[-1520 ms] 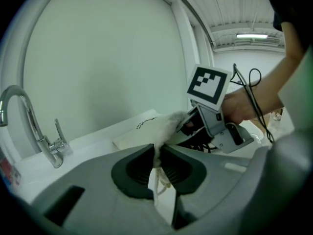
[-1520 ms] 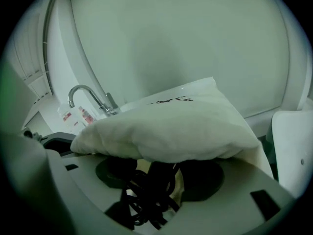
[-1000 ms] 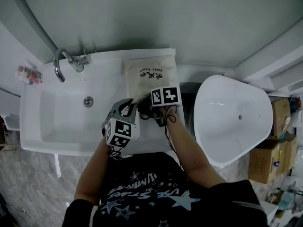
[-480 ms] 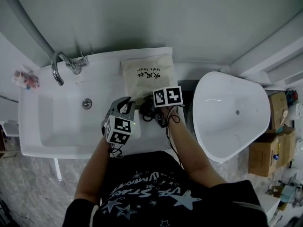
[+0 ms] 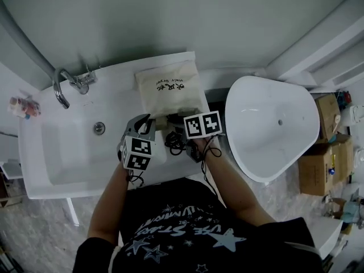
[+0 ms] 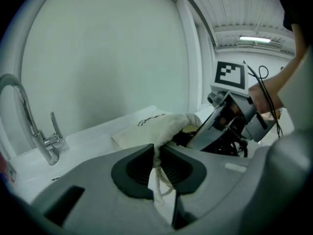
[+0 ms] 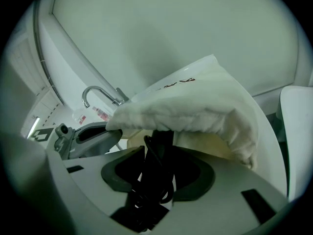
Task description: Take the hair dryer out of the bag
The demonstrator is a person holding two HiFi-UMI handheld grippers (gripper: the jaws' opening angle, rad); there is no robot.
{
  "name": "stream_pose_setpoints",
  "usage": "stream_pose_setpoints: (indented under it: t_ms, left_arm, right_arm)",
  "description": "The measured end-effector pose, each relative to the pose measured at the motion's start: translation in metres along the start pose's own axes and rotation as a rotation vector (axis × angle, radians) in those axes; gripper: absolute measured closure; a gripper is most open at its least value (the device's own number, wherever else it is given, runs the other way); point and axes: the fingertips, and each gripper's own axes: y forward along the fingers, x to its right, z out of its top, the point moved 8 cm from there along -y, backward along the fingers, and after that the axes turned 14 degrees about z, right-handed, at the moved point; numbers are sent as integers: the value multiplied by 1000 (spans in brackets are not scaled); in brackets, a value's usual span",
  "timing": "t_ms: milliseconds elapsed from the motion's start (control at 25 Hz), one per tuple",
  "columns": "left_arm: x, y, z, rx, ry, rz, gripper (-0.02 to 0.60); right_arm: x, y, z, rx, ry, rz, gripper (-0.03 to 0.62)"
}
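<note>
Drawn back a little from where it was a second ago, the right tool point(image 7: 157, 170) has just been closing its jaws, and they now clamp the handle of the black hair dryer point(image 7: 159, 143) with its cord looped alongside. Most of the dryer is inside the cream cloth drawstring bag point(image 5: 168, 90), and only the handle pokes out of the mouth. The left tool point(image 6: 156, 163) is almost fully closed, pinching the bag's rim and lifting it open. The bag lies on the white table point(image 5: 119, 87) beside the chrome tap point(image 5: 60, 87).
</note>
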Motion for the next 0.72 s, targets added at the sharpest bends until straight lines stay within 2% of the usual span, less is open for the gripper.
stream_pose_setpoints:
  t_ms: [200, 480, 720]
  left_arm:
    - [-2, -4, 1, 6, -8, -18, 528]
    - [1, -7, -1, 11, 29, -84, 528]
    - [-1, -12, 6, 22, 40, -124, 528]
  right_arm:
    - [-19, -11, -20, 13, -3, 26, 419]
    - [-40, -29, -53, 88, 90, 90, 419]
    - [-65, -41, -82, 97, 63, 83, 419]
